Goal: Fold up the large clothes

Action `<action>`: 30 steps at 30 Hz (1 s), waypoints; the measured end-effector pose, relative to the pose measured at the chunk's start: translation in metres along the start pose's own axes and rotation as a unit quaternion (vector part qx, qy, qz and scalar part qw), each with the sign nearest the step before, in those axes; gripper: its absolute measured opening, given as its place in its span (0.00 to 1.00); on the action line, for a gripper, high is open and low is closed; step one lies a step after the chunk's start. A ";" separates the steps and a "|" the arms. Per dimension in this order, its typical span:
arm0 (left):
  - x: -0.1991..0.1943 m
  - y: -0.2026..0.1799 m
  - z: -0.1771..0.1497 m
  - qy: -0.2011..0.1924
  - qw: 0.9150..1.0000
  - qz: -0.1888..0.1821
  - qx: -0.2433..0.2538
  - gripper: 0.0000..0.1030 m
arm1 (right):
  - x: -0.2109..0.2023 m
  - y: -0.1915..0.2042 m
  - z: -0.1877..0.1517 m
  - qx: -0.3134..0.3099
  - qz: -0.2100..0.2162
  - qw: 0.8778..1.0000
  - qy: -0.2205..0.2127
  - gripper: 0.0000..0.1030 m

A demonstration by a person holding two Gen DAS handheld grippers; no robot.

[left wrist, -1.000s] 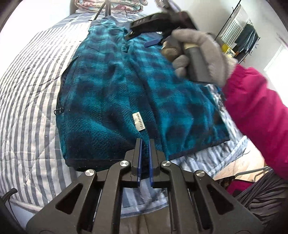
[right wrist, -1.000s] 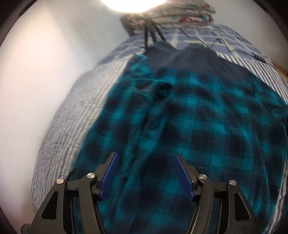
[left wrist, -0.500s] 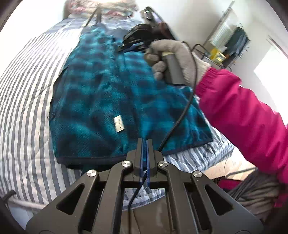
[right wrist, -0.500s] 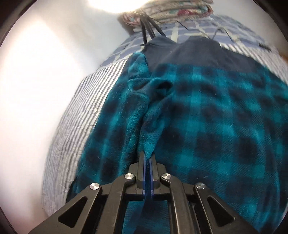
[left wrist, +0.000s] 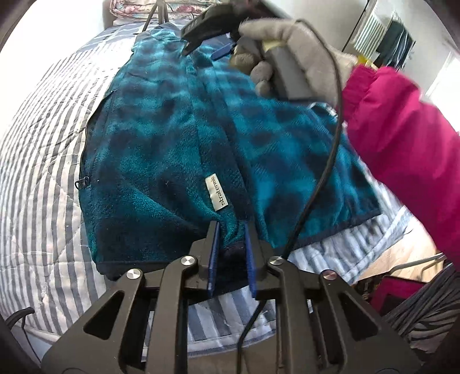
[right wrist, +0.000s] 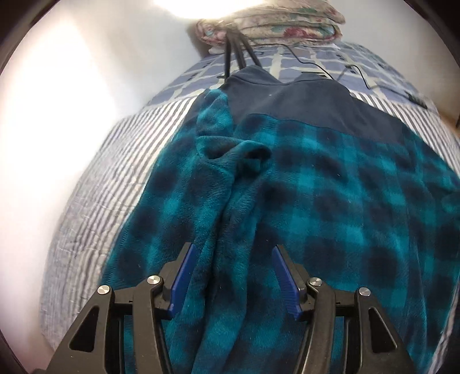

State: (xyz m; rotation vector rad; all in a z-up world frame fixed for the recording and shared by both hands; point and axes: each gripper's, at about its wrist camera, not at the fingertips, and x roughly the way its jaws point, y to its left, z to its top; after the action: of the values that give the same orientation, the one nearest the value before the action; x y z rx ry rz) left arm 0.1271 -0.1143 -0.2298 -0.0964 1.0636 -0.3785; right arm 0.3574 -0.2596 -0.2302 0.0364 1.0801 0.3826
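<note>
Right up close, my left gripper [left wrist: 231, 247] had its blue pads a little apart, and they had just been opening; the dark hem of the teal checked fleece jacket [left wrist: 161, 149] sat between them, but I could not tell if the pads pressed on it. My right gripper [right wrist: 234, 276] had its jaws wide, and they had just been opening too, with a soft ridge of the jacket between them that neither pad squeezed. That jacket lay spread on the striped bed cover [left wrist: 37, 161], with its white label [left wrist: 216, 193] just past my left pads. Farther off, a gloved hand [left wrist: 290, 60] with a pink sleeve [left wrist: 408, 149] held the right gripper over the jacket. Way at the back, flowery folded bedding [right wrist: 276, 23] sat at the head of the bed.
</note>
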 end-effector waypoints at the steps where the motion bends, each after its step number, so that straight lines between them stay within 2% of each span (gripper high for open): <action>1: -0.004 0.001 0.001 -0.005 1.000 -0.010 -0.005 0.12 | 0.005 0.005 0.000 -0.013 -0.007 1.000 0.008 0.45; 2: -0.009 0.002 0.002 -0.010 1.000 -0.021 -0.010 0.09 | 0.010 0.008 -0.002 -0.022 -0.008 1.000 0.017 0.21; 3: -0.016 0.002 0.003 -0.018 0.999 -0.039 -0.017 0.08 | 0.014 0.009 -0.001 -0.027 -0.006 0.999 0.025 0.15; 6: -0.032 0.000 0.008 -0.043 0.996 -0.071 -0.022 0.08 | 0.013 0.005 0.000 -0.017 0.005 1.000 0.014 0.09; 8: -0.030 0.000 0.011 -0.042 0.995 -0.083 -0.024 0.08 | 0.010 -0.001 0.002 0.000 0.017 1.000 0.005 0.06; 11: -0.004 -0.003 0.006 -0.012 0.997 -0.080 -0.018 0.08 | 0.016 -0.005 0.002 0.004 0.012 1.000 0.008 0.06; 13: 0.016 -0.006 0.000 0.007 0.998 -0.062 0.005 0.08 | 0.020 -0.003 -0.002 -0.007 -0.006 1.000 0.007 0.06; 15: 0.022 -0.007 -0.003 0.010 0.998 -0.063 0.014 0.11 | 0.018 0.000 -0.001 -0.013 -0.024 1.000 0.008 0.17; 16: 0.021 -0.007 -0.002 0.010 0.998 -0.064 0.016 0.12 | 0.012 0.001 -0.001 -0.016 -0.041 0.999 0.004 0.32; 17: 0.018 -0.007 -0.002 0.009 0.998 -0.066 0.018 0.13 | 0.005 0.002 -0.002 -0.017 -0.045 0.999 -0.006 0.35; 20: 0.001 -0.004 -0.001 -0.001 0.997 -0.080 0.015 0.21 | -0.031 0.006 -0.010 -0.031 0.025 0.998 -0.039 0.35; 24: -0.028 0.004 -0.004 -0.023 0.995 -0.094 0.005 0.23 | -0.052 0.031 -0.038 -0.086 0.089 0.992 -0.037 0.33; 27: -0.046 0.013 -0.006 -0.055 0.997 -0.061 -0.001 0.24 | -0.049 0.053 -0.060 -0.126 0.106 0.986 -0.017 0.33; 28: -0.048 0.021 -0.005 -0.069 0.997 -0.032 -0.007 0.24 | -0.045 0.060 -0.065 -0.139 0.098 0.985 -0.009 0.33; 30: -0.043 0.039 -0.001 -0.070 0.997 0.001 -0.034 0.24 | -0.036 0.067 -0.076 -0.165 0.064 0.984 0.005 0.31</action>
State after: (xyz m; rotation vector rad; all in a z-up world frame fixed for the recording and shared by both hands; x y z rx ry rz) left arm 0.1178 -0.0632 -0.2049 -0.1807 0.9391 -0.3294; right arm 0.2576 -0.2205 -0.2217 -0.1918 1.0145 0.6744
